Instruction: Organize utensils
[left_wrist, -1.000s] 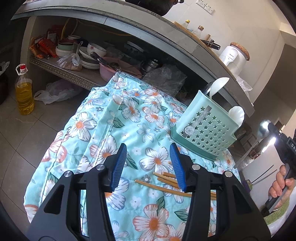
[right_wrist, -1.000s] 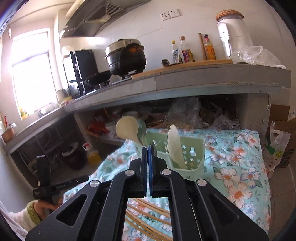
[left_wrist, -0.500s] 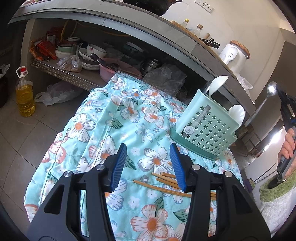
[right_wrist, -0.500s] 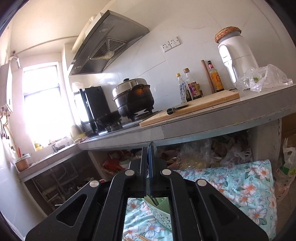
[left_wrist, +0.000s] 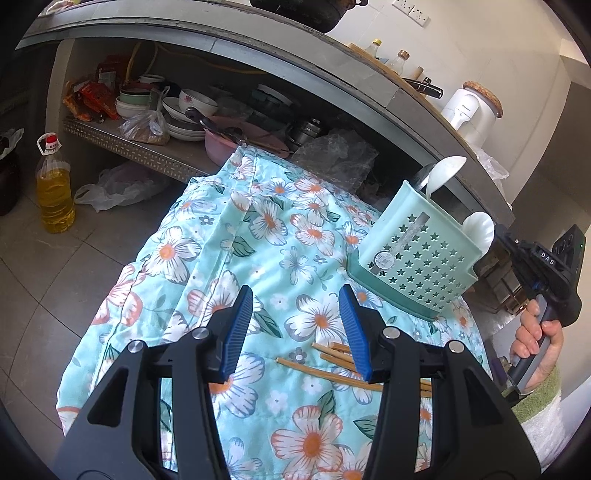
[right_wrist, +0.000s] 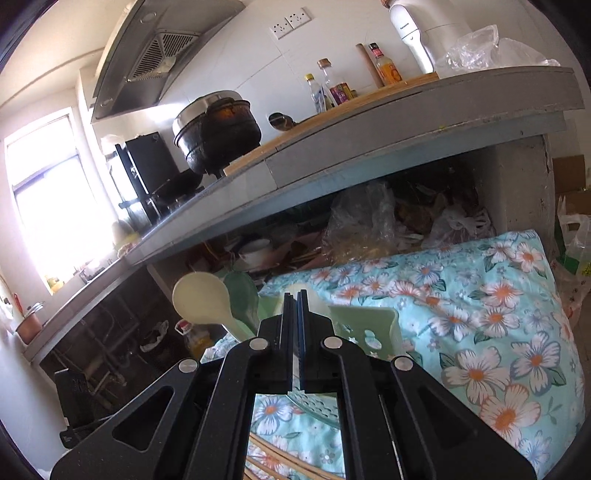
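A mint green utensil holder (left_wrist: 417, 258) (right_wrist: 369, 325) with star holes stands on the floral cloth (left_wrist: 295, 221), with white spoons (left_wrist: 445, 170) (right_wrist: 201, 299) sticking out of it. Several wooden chopsticks (left_wrist: 332, 356) (right_wrist: 273, 461) lie on the cloth just beyond my left gripper (left_wrist: 295, 328), which hangs open and empty above them. A hand (left_wrist: 539, 332) holds my right gripper (left_wrist: 500, 232) (right_wrist: 295, 295) against the holder's right side. Its jaws are shut, with only a thin pale sliver of the metal spoon between the pads. The rest of the spoon is hidden behind the holder.
A grey counter edge (right_wrist: 406, 147) overhangs the cloth, with a black pot (right_wrist: 218, 129) and bottles on top. Under it, a shelf (left_wrist: 147, 147) is crowded with bowls and plastic bags. An oil bottle (left_wrist: 55, 192) stands on the tiled floor at the left.
The right gripper lifted the metal spoon high, then dropped to the holder's right side, where the spoon's bowl is now out of sight. The left gripper stayed still and open.
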